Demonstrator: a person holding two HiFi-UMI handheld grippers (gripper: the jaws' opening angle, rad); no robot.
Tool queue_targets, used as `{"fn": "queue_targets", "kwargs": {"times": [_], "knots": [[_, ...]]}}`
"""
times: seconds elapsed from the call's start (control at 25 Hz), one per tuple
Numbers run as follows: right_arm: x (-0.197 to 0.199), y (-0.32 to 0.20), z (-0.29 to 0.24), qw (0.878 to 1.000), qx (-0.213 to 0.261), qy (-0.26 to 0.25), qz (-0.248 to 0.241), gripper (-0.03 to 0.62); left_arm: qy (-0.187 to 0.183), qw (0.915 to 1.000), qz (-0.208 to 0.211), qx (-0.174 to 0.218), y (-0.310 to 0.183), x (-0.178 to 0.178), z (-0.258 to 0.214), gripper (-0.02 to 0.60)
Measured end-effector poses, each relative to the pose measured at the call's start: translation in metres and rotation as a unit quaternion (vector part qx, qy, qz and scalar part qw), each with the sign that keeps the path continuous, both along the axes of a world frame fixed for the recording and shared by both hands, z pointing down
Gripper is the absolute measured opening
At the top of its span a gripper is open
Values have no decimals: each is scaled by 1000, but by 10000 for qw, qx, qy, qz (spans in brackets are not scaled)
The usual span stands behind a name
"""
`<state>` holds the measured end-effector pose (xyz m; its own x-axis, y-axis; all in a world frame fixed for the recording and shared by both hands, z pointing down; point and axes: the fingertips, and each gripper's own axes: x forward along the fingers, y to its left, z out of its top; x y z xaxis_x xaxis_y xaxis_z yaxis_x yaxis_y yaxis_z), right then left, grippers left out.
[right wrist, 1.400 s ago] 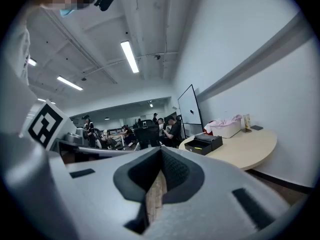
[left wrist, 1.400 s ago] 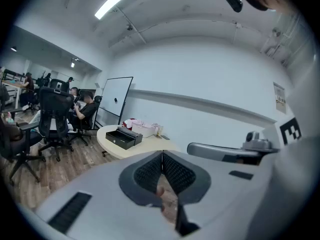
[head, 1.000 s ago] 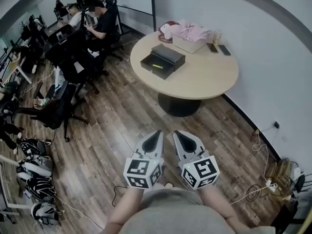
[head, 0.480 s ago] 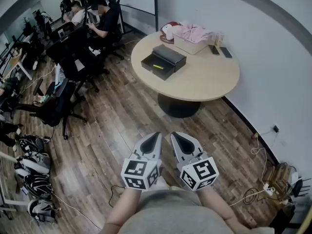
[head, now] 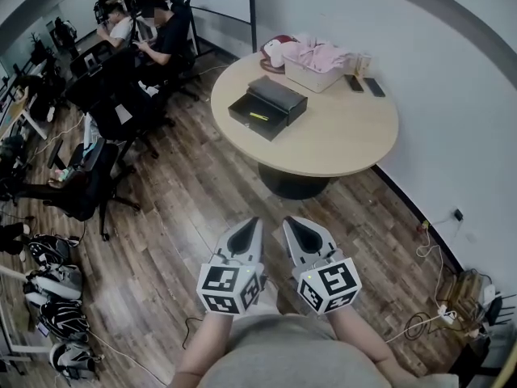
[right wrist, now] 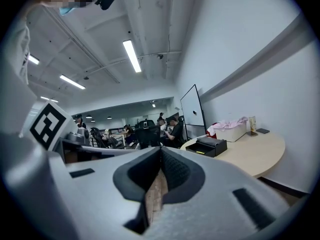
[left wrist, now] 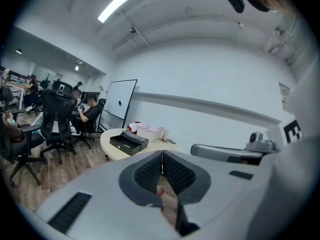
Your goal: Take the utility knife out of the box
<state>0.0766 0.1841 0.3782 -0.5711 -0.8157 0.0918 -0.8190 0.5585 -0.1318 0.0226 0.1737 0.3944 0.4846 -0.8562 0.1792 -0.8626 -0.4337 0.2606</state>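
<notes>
Not started. Utility knife (head: 258, 116) in open box (head: 242, 113) by surface's (head: 339, 136) left edge; left gripper (head: 252, 226), right gripper (head: 292, 226) well apart from it, fingers closed, empty.

Quick count: one round table (head: 339, 148), one black box (head: 279, 95), one utility knife (head: 258, 116), two phones (head: 353, 80), one white bin (head: 313, 75), left gripper (head: 252, 221) plus right gripper (head: 292, 221) makes two.

A round table (head: 347, 132) stands near the white wall, and at its far edge sits a white bin (head: 313, 74) with pink cloth (head: 319, 52) heaped on it. Two dark phones (head: 353, 80) lie just beside the bin. On the wooden floor (head: 186, 208) to the left stand black office chairs (head: 89, 180) — further back, people (head: 166, 35) sit at desks.
</notes>
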Motion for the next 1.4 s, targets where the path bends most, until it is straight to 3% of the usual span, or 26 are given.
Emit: {"fn": "queue_targets", "kwargs": {"times": [0.88, 1.4], "knots": [[-56, -243, -7, 9997, -73, 39, 247, 2, 14, 9983, 563, -115, -244, -38, 0, 3], [-73, -320, 15, 9979, -232, 280, 539, 2, 74, 9964, 785, -324, -322, -67, 24, 4]]}}
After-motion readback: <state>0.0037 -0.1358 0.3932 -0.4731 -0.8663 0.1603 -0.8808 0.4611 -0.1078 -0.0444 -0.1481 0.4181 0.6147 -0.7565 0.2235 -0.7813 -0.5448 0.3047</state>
